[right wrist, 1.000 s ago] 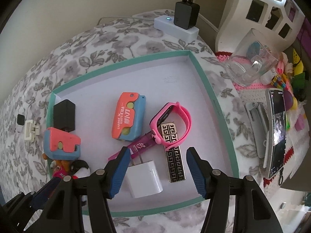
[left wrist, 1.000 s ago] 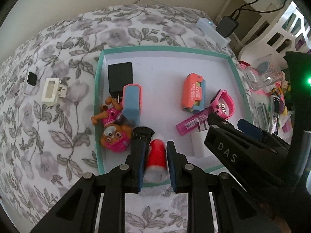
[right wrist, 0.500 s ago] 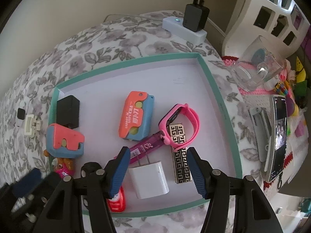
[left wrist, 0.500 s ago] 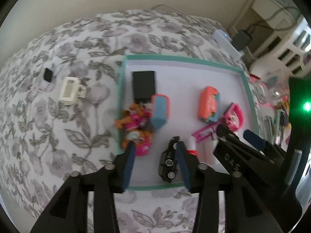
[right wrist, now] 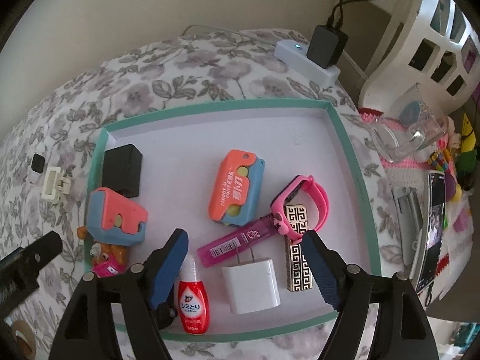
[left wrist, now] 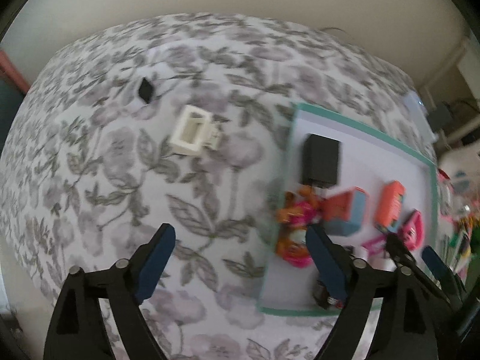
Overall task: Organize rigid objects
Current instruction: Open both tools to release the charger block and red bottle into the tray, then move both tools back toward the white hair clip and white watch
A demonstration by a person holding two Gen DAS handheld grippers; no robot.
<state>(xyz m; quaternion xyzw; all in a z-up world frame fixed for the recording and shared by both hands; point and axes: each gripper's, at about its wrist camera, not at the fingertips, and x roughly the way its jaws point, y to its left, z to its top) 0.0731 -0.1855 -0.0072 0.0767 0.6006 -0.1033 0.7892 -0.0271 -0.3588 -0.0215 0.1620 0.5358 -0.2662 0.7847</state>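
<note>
A teal-rimmed tray on the floral cloth holds a red bottle, a white charger, a purple tube, a pink watch, a gold patterned lighter, two orange-and-blue cases, a black block and a puppy toy. My right gripper hovers over the white charger, jaws opening, touching nothing. My left gripper is left of the tray, jaws opening and empty, over bare cloth. A white clip and a small black-faced device lie beyond it.
A power strip with a black adapter sits behind the tray. To the right are a tipped glass, a phone and a white shelf unit. Floral cloth spreads to the left of the tray.
The left gripper let go of the red bottle, which now lies in the tray's front. It swung left over the cloth and opened wide. The right gripper's jaws spread wider.
</note>
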